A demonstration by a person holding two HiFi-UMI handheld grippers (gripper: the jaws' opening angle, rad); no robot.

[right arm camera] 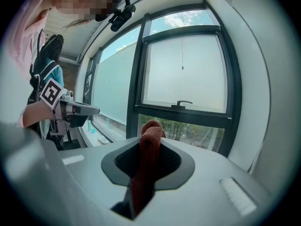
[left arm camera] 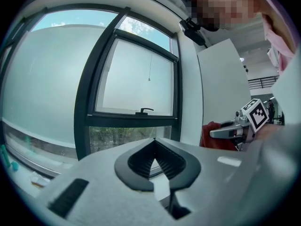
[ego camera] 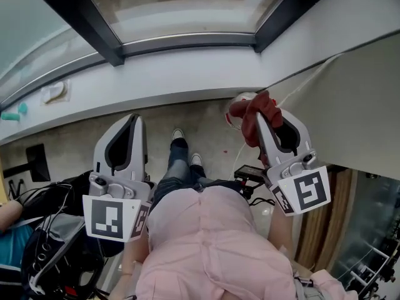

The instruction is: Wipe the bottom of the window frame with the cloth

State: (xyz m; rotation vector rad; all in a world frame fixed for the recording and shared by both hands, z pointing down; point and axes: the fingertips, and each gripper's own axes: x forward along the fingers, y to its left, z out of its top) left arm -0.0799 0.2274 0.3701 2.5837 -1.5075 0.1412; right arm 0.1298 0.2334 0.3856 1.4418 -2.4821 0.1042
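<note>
The right hand-held gripper (ego camera: 261, 122) is pinching the dark red cloth (ego camera: 252, 112). In the right gripper view its jaws (right arm camera: 148, 160) are pressed onto a fold of the cloth (right arm camera: 149, 142), which runs up between the pads and bulges out past the tips toward 12 o'clock. In the head view the bunch sits at the gripper's tip, just short of the white sill (ego camera: 156, 83) and apart from the dark window frame (ego camera: 103, 35), which lies beyond at 12 o'clock. The left hand-held gripper (ego camera: 134, 122) is at 9 o'clock of the right one, well apart from it. Its jaws (left arm camera: 157, 163) are pressed together with nothing between them, and they point at the same frame (left arm camera: 131, 121). Farther out on the sill, at 10 o'clock in the head view, lie a small white object (ego camera: 55, 92) and teal bits (ego camera: 14, 114).
</note>
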